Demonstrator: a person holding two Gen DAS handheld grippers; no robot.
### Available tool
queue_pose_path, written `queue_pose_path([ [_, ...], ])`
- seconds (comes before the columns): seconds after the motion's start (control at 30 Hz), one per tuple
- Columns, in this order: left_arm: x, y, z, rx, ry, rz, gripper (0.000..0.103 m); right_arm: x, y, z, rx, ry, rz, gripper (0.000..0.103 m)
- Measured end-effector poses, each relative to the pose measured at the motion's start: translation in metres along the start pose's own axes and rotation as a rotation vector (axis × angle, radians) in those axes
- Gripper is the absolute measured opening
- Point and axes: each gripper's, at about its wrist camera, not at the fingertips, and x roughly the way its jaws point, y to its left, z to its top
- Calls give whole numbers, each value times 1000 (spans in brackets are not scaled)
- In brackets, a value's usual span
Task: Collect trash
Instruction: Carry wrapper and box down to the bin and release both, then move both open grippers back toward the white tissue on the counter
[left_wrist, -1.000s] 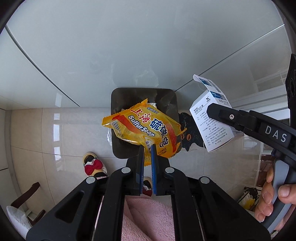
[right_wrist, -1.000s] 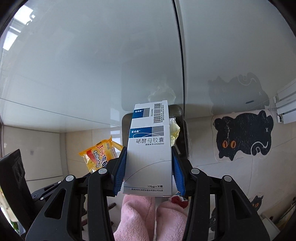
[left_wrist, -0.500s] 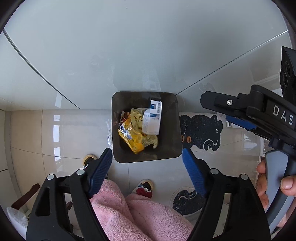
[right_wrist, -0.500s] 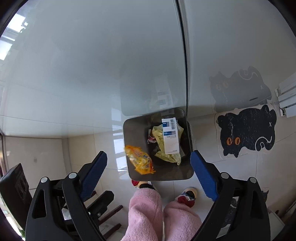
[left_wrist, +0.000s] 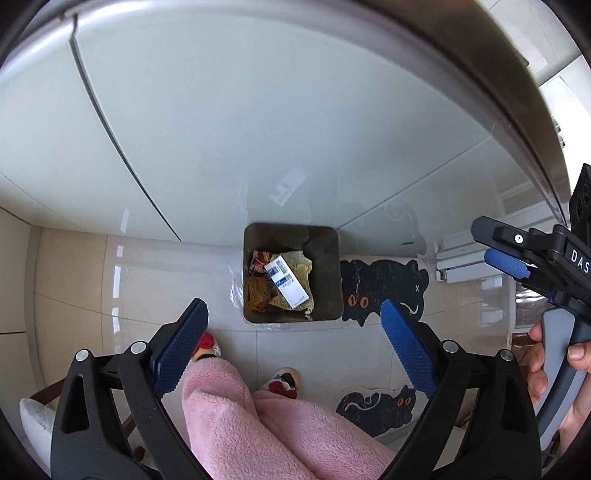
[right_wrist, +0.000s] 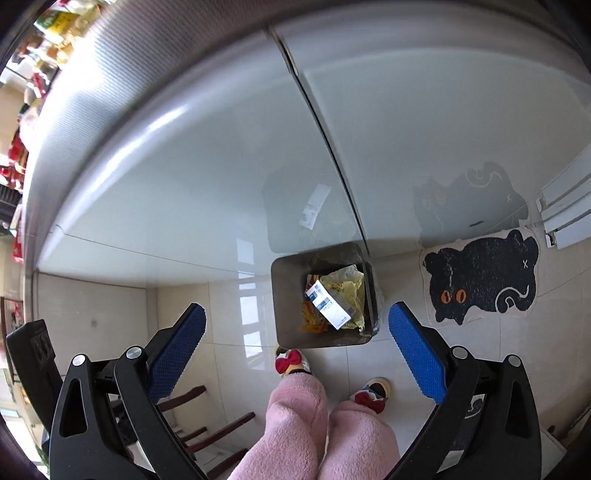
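change: left tongs and right tongs have just been opening — both now gape empty | location: white-and-blue cardboard medicine box and yellow sulfur-soap wrapper lie inside the dark square trash bin on the floor | meaning: this pair looks binned — next trash can follow

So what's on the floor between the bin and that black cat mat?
Nothing: in the right wrist view only bare pale tile separates the bin from the black cat mat. In the left wrist view they nearly touch.
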Motion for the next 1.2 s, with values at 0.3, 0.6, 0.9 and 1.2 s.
queue_pose_path([
  [0.3, -114, 7, 48, 69, -227, 33, 92, -112, 35, 31, -79, -222, 45, 100],
  [0.6, -162, -9, 120, 179, -354, 25, 92, -142, 97, 90, -145, -350, 104, 100],
  [0.9, -155, 14, 166, 212, -338, 26, 91, -122, 162, 131, -194, -317, 175, 82],
  [1.2, -151, 59, 198, 205, -322, 46, 71, -82, 202, 153, -178, -248, 236, 66],
])
